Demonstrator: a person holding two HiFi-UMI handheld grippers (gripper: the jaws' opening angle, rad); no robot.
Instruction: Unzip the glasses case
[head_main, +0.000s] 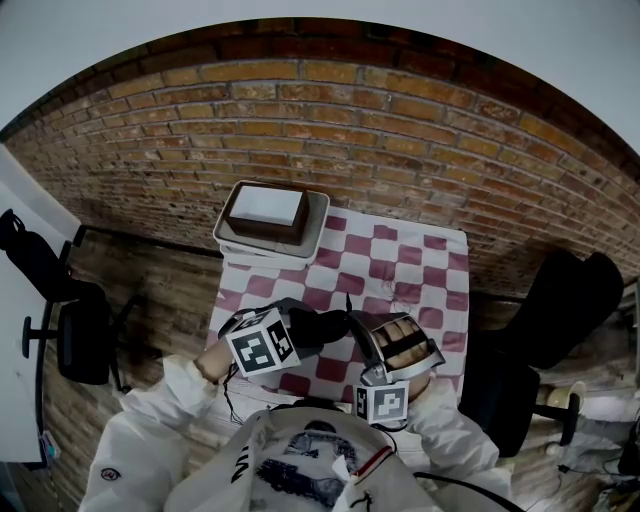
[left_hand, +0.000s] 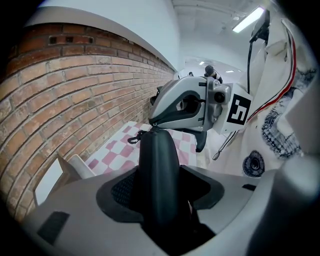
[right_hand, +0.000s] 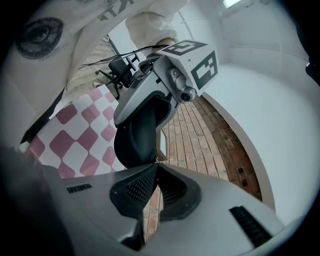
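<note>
Left tongs (left_hand: 159, 192): clamped on the black, smooth-shelled oblong glasses case (left_hand: 157, 155), with the pads pressing both its long sides. The case is held over the red-and-white chequered cloth (head_main: 400, 262) on the counter, near the person's edge, and reaches from the left tongs toward the right tongs. A small black cord loop (left_hand: 132, 139) hangs beside the case's far end.

Right tongs (right_hand: 156, 167): jaws fully together, tips meeting at that far end. Whether they pinch a zip pull cannot be made out.

At the counter's far side, a white tray (head_main: 320, 215) carries a brown box (head_main: 262, 232).
</note>
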